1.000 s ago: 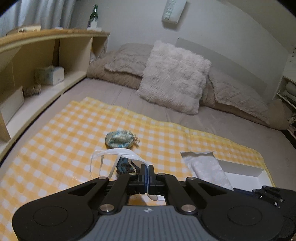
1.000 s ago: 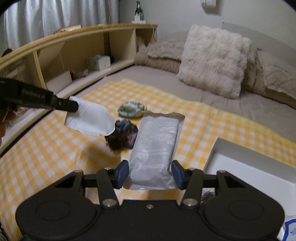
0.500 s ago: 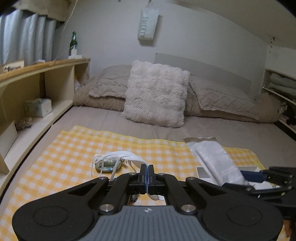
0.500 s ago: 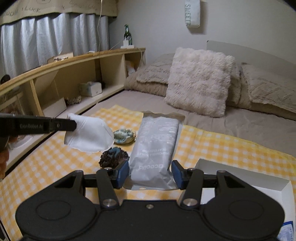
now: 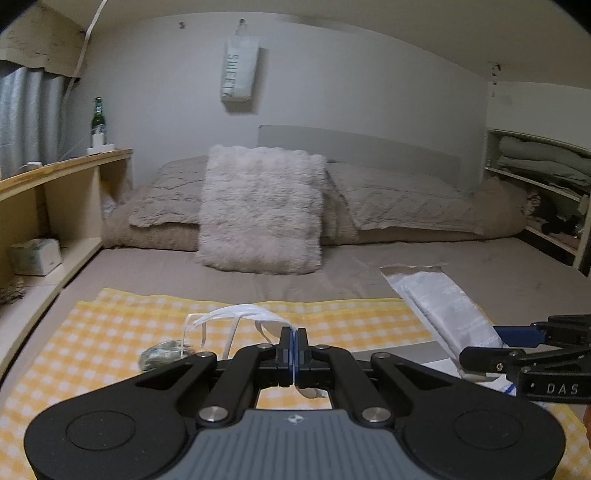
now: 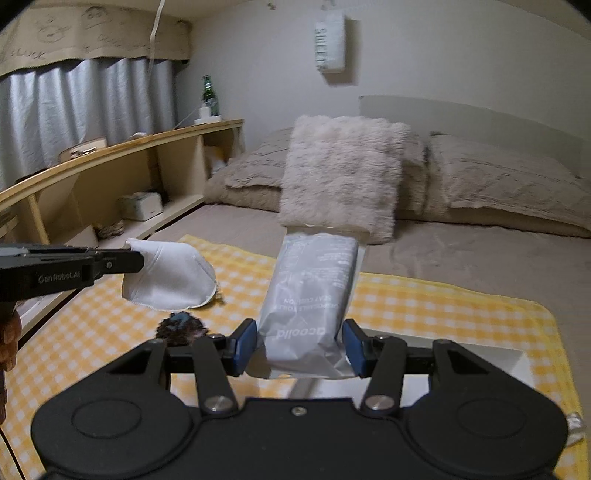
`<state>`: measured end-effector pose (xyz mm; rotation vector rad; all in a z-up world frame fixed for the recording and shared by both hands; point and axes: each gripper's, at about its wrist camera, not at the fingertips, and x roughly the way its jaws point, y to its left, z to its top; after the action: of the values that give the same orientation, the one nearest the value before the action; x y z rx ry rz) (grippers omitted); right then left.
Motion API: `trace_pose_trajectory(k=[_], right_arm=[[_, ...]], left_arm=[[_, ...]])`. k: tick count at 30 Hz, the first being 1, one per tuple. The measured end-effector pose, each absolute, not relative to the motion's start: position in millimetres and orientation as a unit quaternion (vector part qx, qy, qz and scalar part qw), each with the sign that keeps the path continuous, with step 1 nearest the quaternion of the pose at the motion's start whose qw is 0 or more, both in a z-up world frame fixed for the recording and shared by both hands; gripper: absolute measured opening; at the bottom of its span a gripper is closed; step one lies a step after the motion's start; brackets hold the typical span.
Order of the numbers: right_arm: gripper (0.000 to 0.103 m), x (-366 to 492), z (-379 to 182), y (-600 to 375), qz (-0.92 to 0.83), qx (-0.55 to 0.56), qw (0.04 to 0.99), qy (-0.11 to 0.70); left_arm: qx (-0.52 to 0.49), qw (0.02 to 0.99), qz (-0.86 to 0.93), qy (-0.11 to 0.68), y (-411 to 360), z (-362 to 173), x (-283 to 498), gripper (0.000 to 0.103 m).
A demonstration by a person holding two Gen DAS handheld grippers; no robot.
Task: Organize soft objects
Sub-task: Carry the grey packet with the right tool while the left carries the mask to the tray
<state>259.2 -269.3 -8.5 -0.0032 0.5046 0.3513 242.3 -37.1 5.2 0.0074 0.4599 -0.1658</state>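
Left claw (image 5: pixel 294 338) clamps a mask (image 6: pixel 170 277); right claw (image 6: pixel 300 345) clamps a pouch (image 6: pixel 310 291).

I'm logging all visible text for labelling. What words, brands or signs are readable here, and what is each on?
"SWEETY", reading downward, on the white hanging bag on the wall.
"GenRobot.AI" on the left tool.
"DAS" on the right tool; the rest is cut off.
"acoolid", upside down, on the grey packet; its smaller lines are too blurred.
Valance writing: unreadable.

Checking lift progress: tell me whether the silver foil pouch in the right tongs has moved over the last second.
Yes. The silver foil pouch has risen: its top edge now overlaps the fluffy beige cushion, up from the yellow checked cloth.
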Motion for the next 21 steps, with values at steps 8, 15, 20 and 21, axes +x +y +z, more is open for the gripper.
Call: trace_pose_trajectory(k=[8, 15, 20, 21], right_arm=[[0.052, 259, -9, -318, 0.127, 0.018, 0.961, 0.246], [0.052, 262, -22, -350, 0.094, 0.021, 0.961, 0.258], [0.052, 264, -30, -371, 0.075, 0.024, 0.961, 0.266], [0.052, 264, -32, -375, 0.071, 0.025, 0.961, 0.267]], left_arm=[[-0.005, 0.965, -0.125, 0.230, -78, -3, 255, 0.000], [-0.014, 0.956, -0.168, 0.241, -121, -16, 271, 0.000], [-0.027, 0.948, -0.197, 0.248, -147, -30, 287, 0.000], [-0.031, 0.947, -0.202, 0.248, -152, -33, 290, 0.000]])
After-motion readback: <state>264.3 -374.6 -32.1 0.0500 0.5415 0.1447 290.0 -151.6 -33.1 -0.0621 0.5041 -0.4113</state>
